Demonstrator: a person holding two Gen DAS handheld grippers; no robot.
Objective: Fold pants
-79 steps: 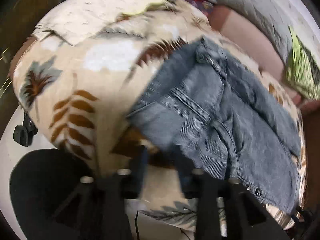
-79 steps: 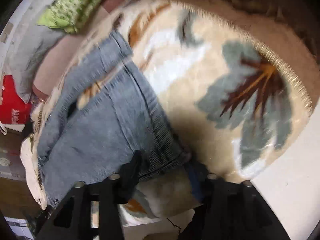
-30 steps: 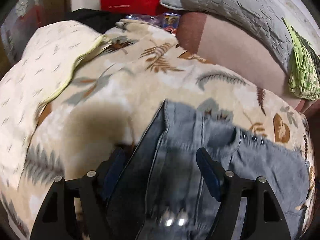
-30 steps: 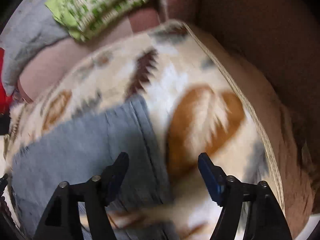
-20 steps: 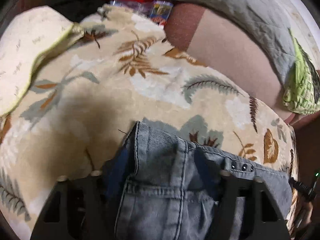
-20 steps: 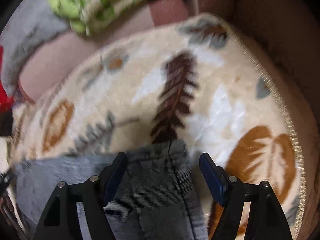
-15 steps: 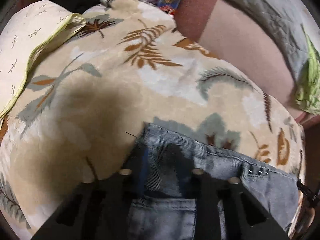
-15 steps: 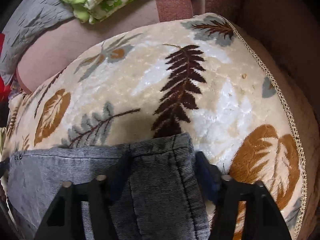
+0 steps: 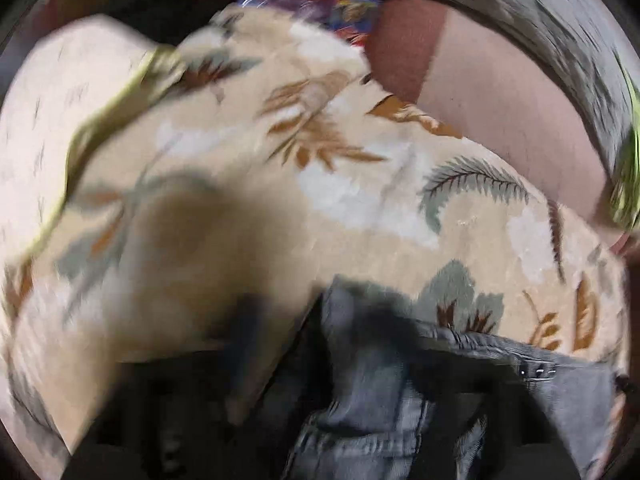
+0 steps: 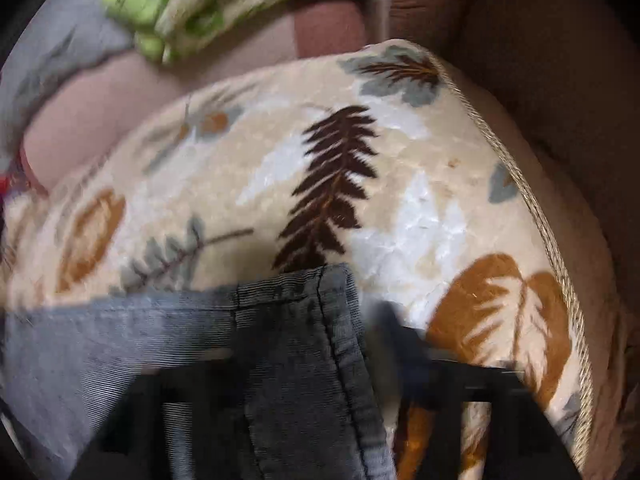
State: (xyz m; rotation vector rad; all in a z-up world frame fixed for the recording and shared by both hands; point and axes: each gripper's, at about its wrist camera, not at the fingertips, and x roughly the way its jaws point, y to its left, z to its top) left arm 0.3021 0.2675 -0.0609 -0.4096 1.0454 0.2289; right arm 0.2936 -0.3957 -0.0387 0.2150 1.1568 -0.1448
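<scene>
A cream leaf-print blanket [image 9: 360, 208] covers the pink sofa [image 9: 500, 112]; grey quilt [image 9: 540, 20] behind, green patterned cloth [image 10: 208, 4] up top.

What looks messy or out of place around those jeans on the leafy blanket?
Nothing looks spilled or torn. The jeans lie folded on the blanket, top edge fairly straight. Clutter sits behind: a crumpled green cloth and colourful packets against the sofa. Blur hides finer detail.

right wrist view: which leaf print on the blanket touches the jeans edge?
The dark brown fern leaf in the middle of the blanket: its base meets the top hem of the jeans. The orange leaf and the grey-green fern lie off to the sides.
</scene>
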